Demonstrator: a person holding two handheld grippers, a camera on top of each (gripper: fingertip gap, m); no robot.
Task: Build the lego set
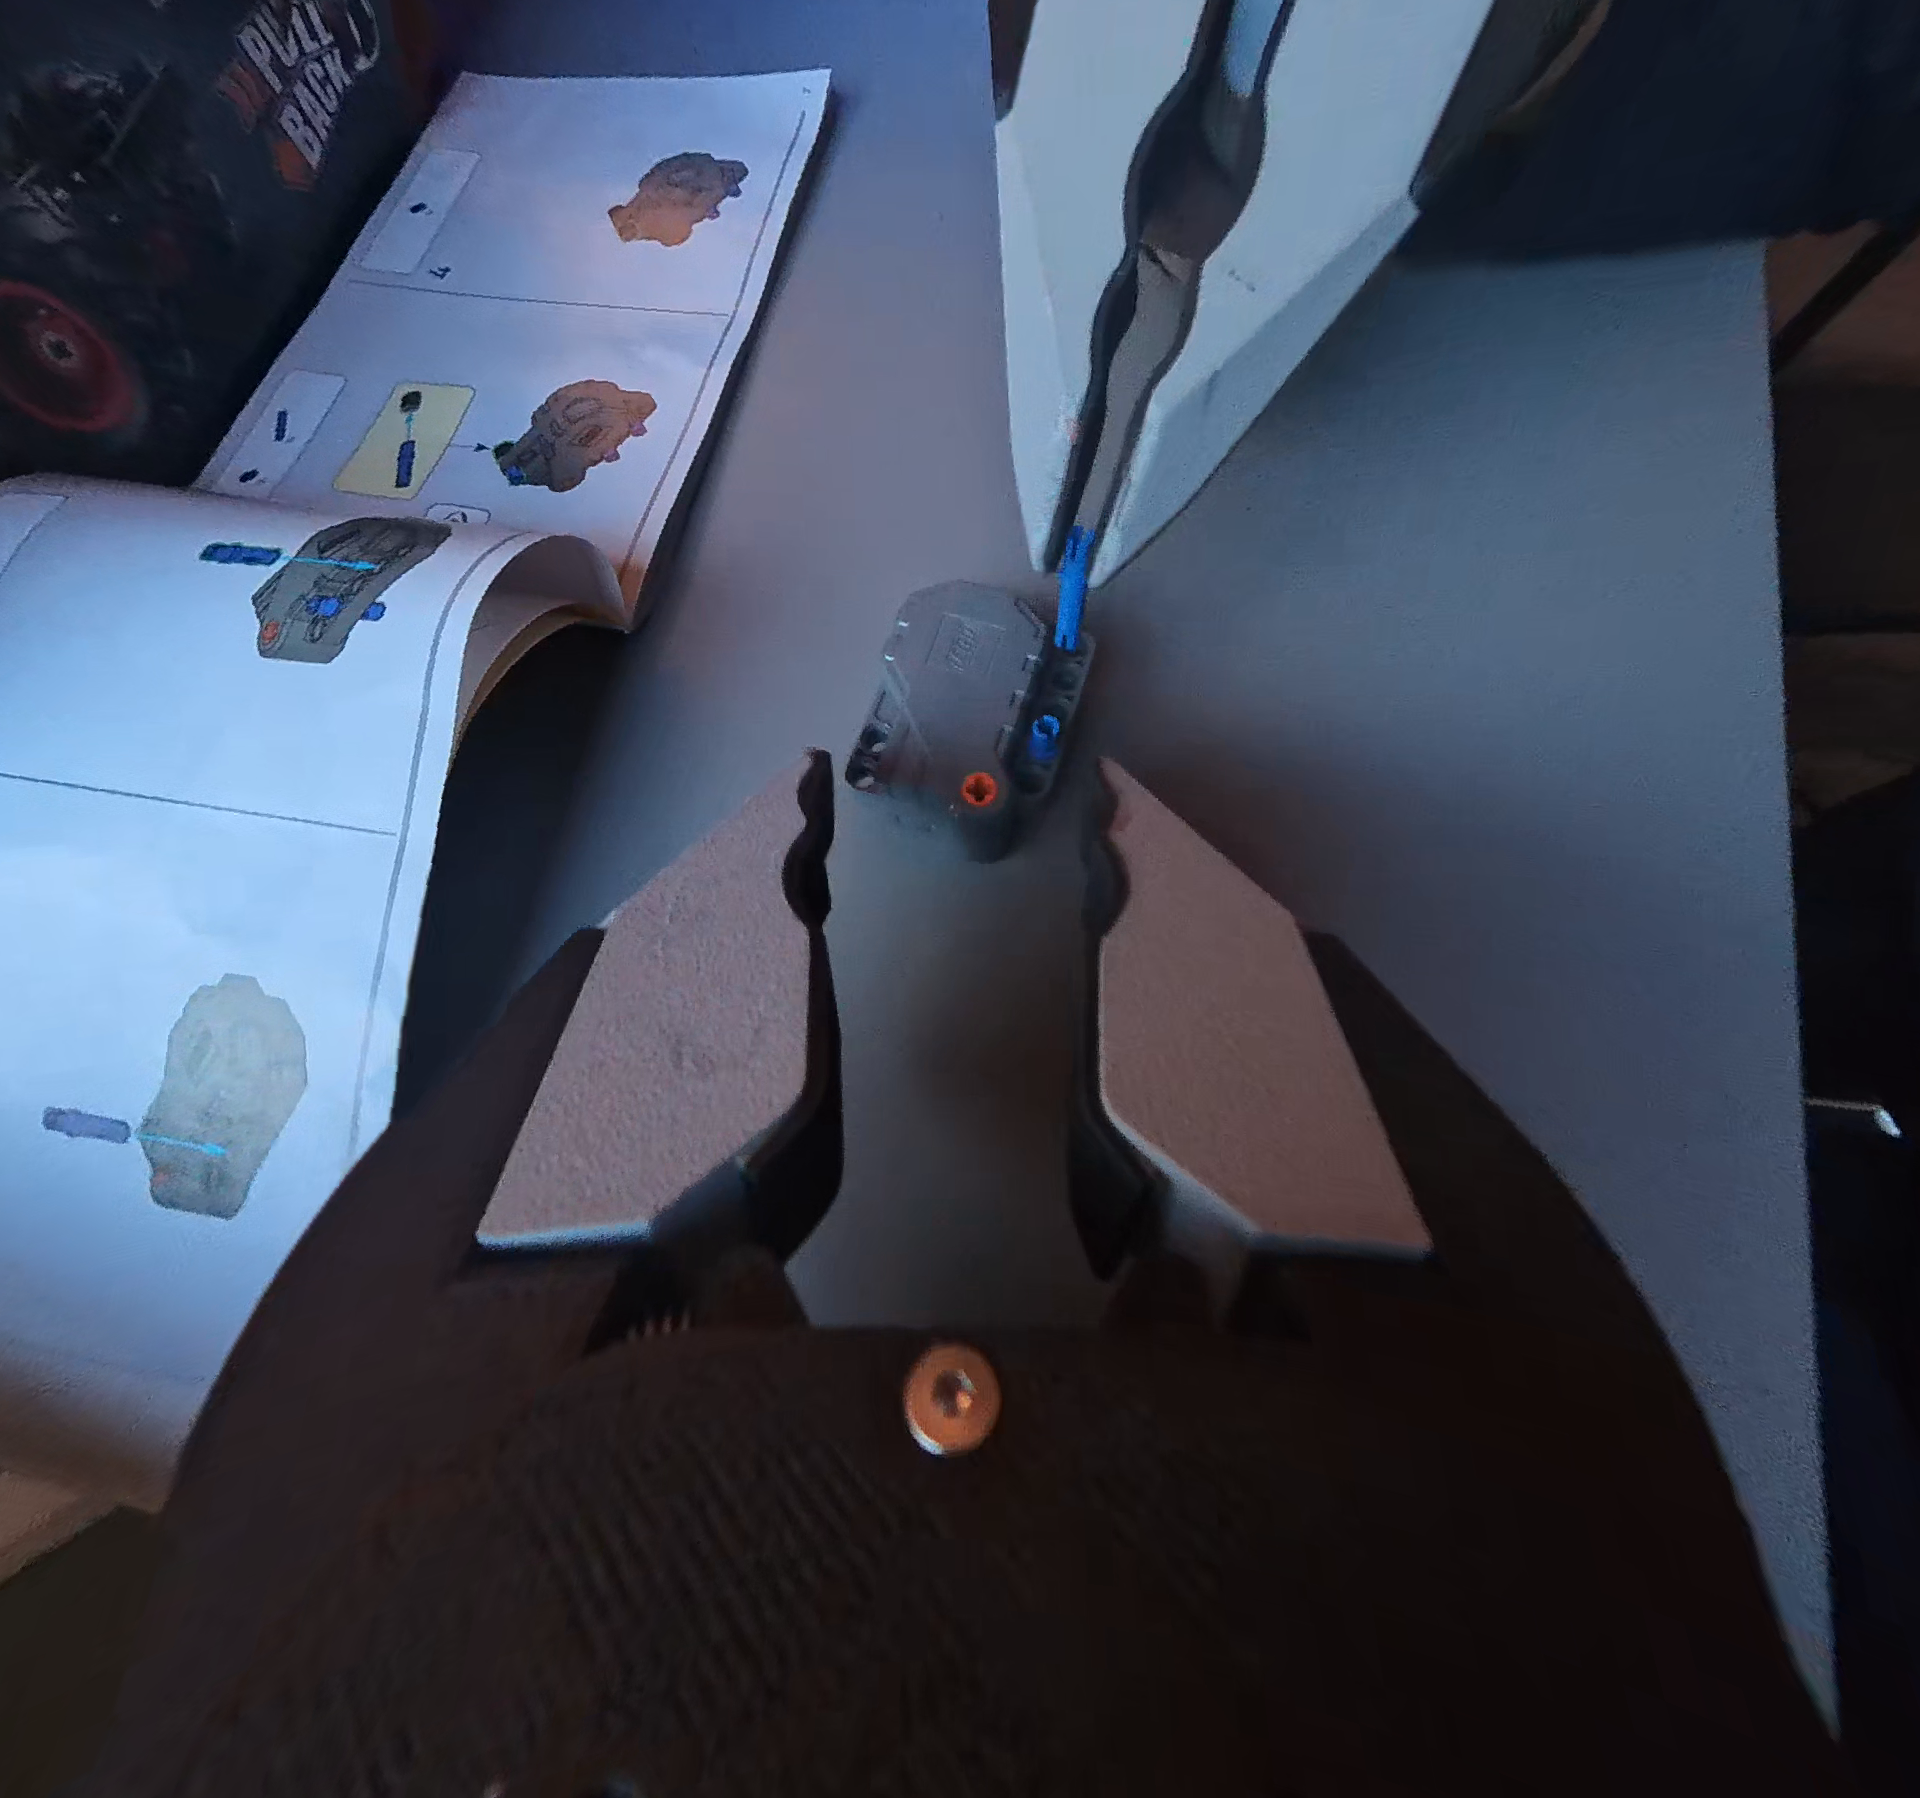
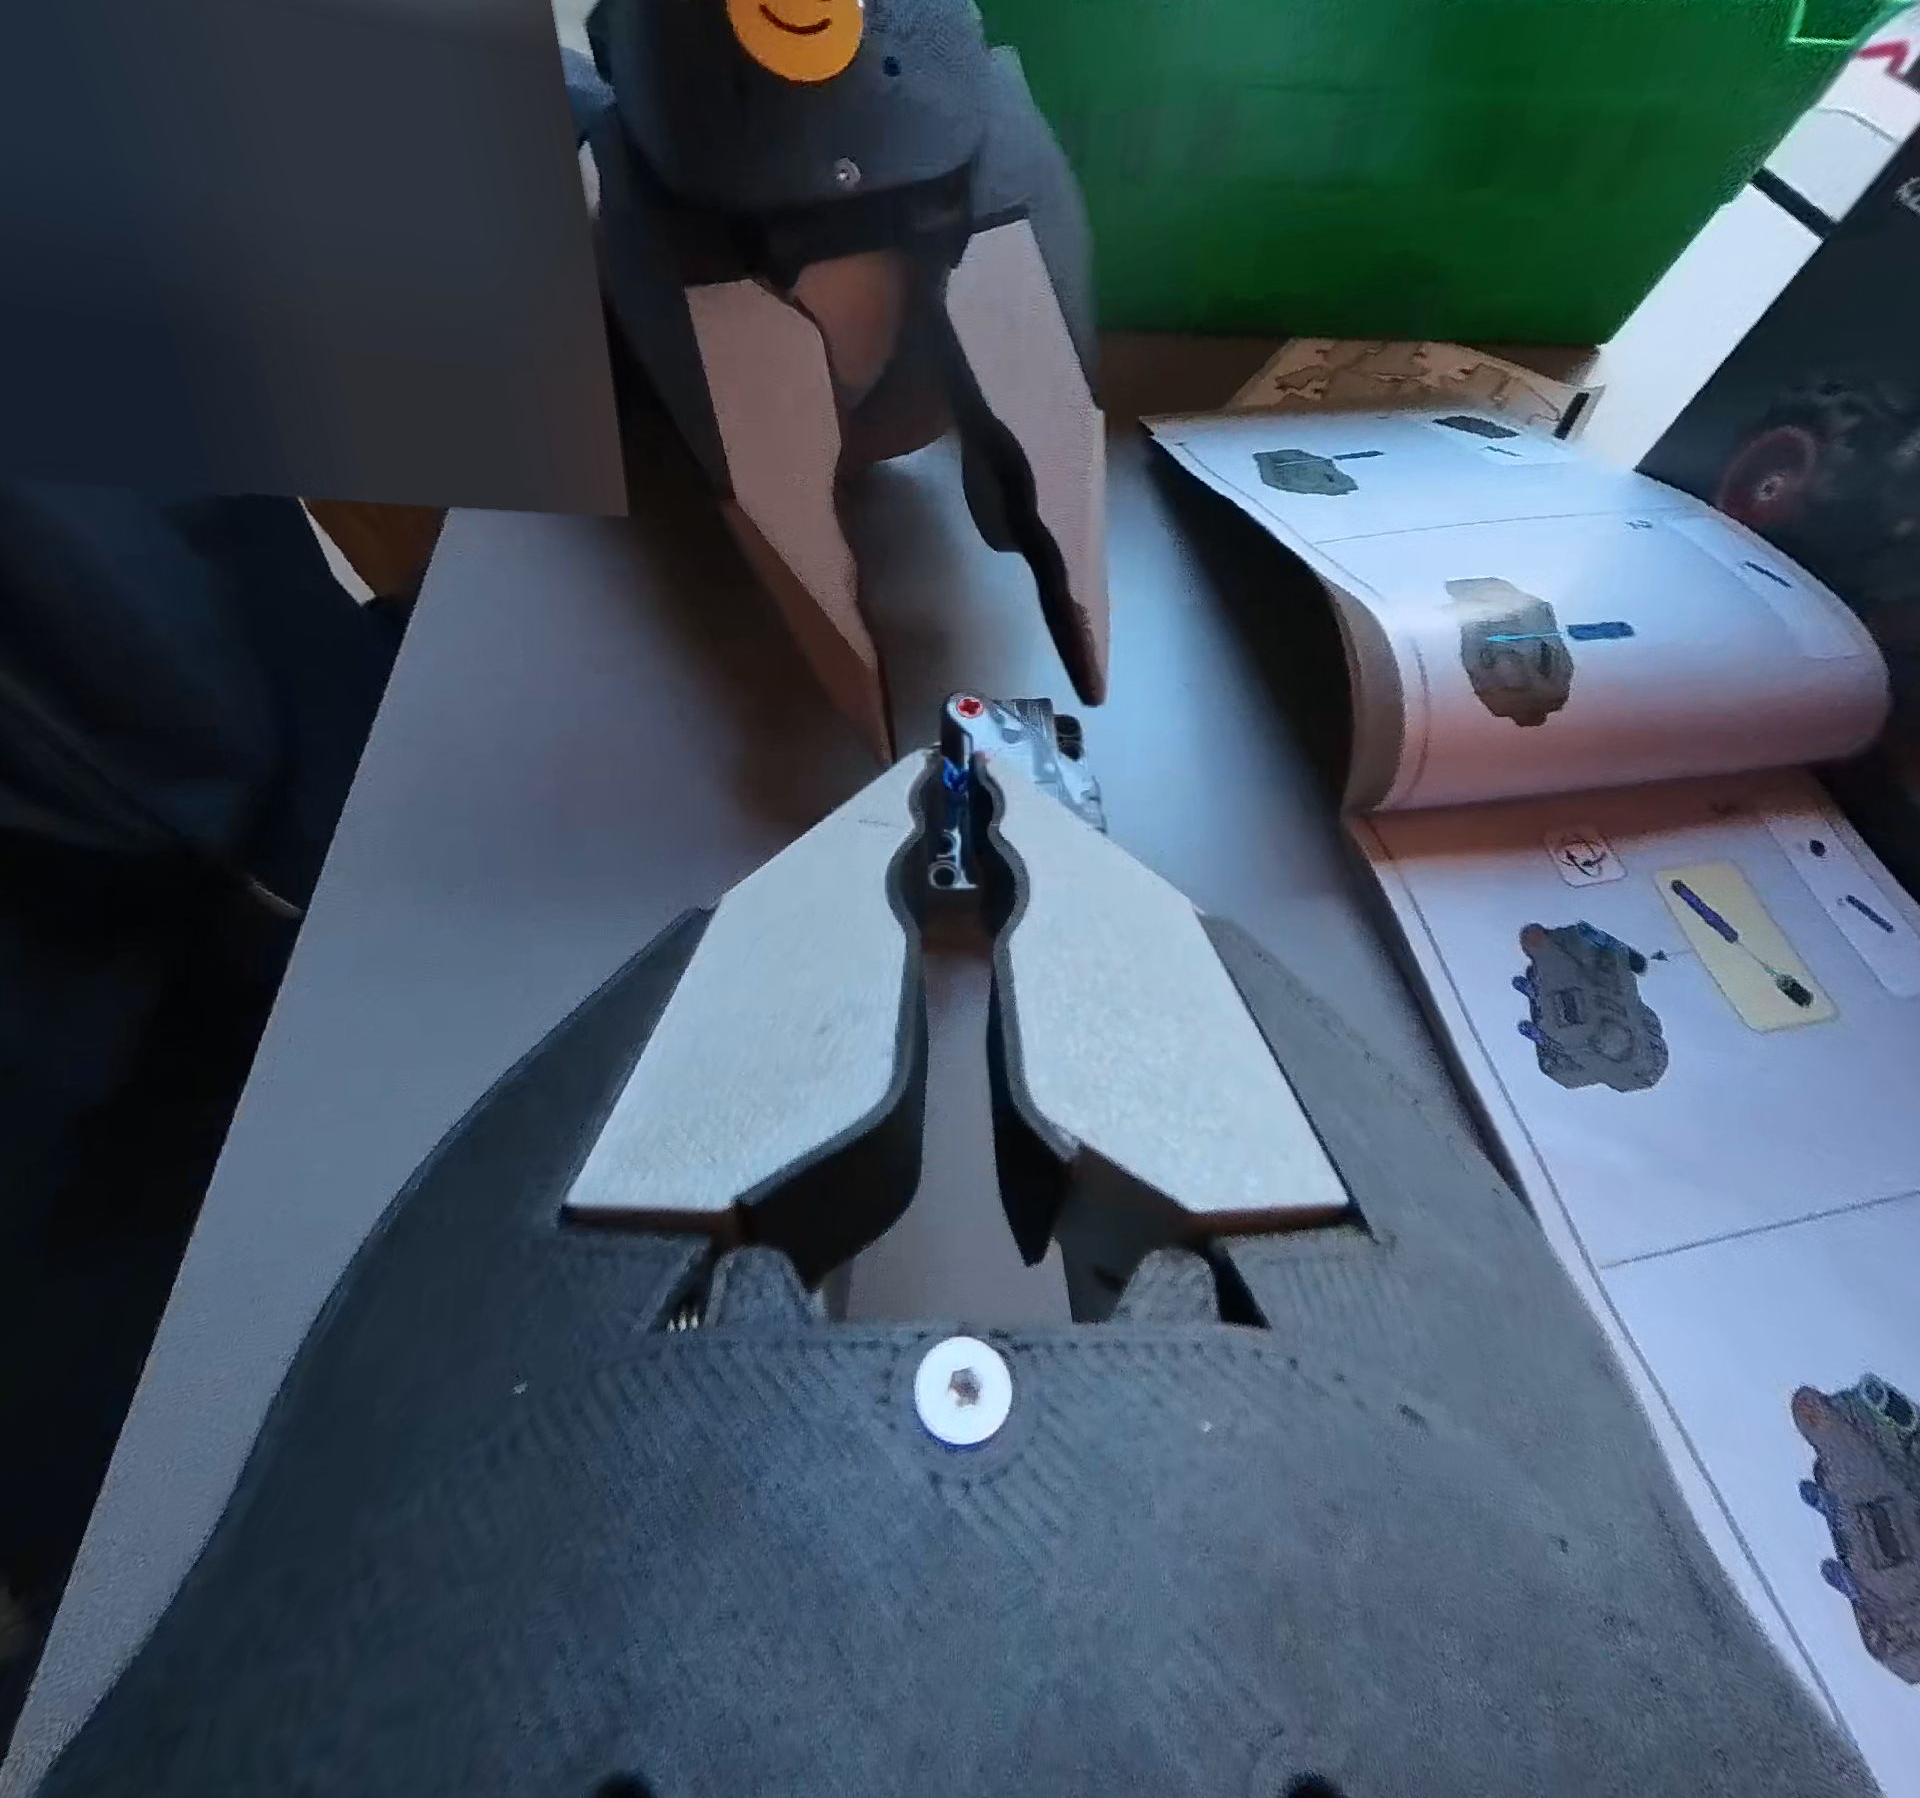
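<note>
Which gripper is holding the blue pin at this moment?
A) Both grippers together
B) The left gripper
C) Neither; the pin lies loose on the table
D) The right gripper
D: the right gripper is shut on the blue pin, its lower end at a hole in the grey motor block, while the left gripper is open in front of the block and grips nothing.

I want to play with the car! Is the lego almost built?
Not nearly. Done: one blue pin sits in the grey motor block. In hand: the right gripper is pushing in another blue pin. Left: nearly everything; the left gripper waits open.
</note>
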